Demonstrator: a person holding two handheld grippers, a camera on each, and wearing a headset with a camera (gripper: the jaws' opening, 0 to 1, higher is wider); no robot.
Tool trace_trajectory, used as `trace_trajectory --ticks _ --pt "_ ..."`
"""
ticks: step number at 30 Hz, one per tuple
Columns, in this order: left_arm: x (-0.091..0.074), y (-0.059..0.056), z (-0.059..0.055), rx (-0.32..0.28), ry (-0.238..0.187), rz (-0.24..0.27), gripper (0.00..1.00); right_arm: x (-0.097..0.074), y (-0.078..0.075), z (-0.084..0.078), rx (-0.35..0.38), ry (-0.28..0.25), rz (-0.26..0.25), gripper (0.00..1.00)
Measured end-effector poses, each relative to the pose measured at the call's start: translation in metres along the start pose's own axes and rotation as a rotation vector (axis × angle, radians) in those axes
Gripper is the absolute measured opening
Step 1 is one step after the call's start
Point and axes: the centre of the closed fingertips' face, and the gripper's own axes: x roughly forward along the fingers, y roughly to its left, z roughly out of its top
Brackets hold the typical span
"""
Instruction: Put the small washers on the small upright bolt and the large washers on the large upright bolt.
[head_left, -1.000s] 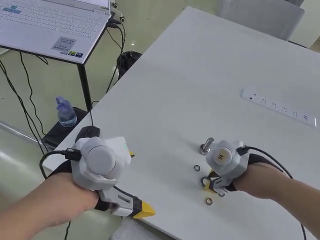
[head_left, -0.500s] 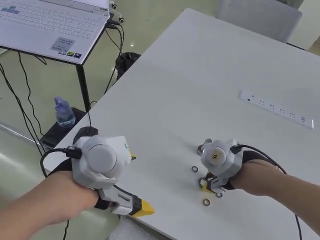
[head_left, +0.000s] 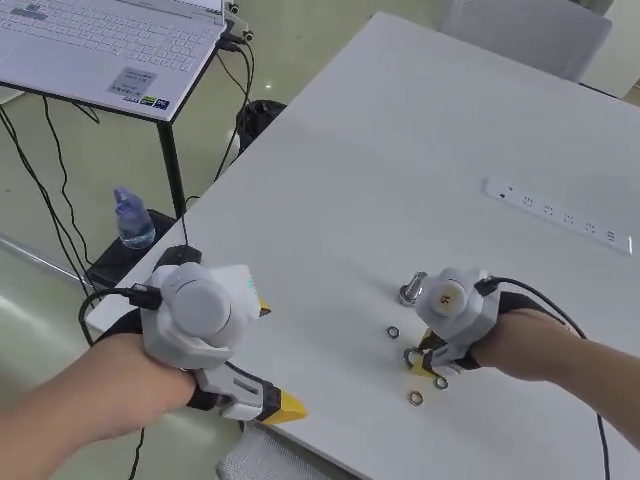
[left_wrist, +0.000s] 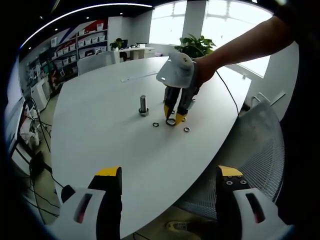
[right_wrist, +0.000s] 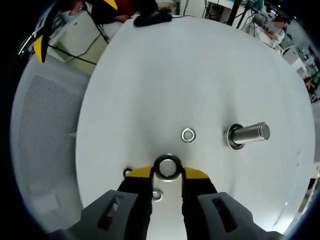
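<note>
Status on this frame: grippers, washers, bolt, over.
Left gripper open, idle at table edge. Right gripper shut on large washer, at table surface. Upright bolt beside it; small washer loose between.

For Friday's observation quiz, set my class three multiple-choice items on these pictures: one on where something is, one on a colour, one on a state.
1. Where does the bolt stand?
A. on the table, by the right gripper
B. on a shelf
C. lying flat at the table's far edge

2. What colour are the tips of the jaws?
A. red
B. green
C. yellow

3. What state is the right gripper in?
A. open and empty
B. shut on a large washer
C. shut on the bolt

Answers:
1 A, the head view shows the bolt upright on the table next to that gripper.
2 C, yellow tips show in both gripper views.
3 B, the right gripper view shows the jaws closed on the large washer, with the bolt standing apart.
</note>
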Motion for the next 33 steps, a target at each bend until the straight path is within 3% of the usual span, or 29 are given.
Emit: trace_trajectory --ticks 15,24,33 --pt "0.001 0.005 0.006 -0.004 -0.017 0.018 0.76 -0.031 -0.008 -0.008 0.041 0.003 -0.002 0.21" --pt "0.0 0.007 0.006 0.012 -0.003 0.018 0.75 -0.055 -0.029 -0.009 0.048 0.009 -0.021 0.21" --pt "0.003 0.013 0.015 0.013 -0.024 0.038 0.79 -0.073 -0.052 -0.001 0.073 -0.015 -0.033 0.21"
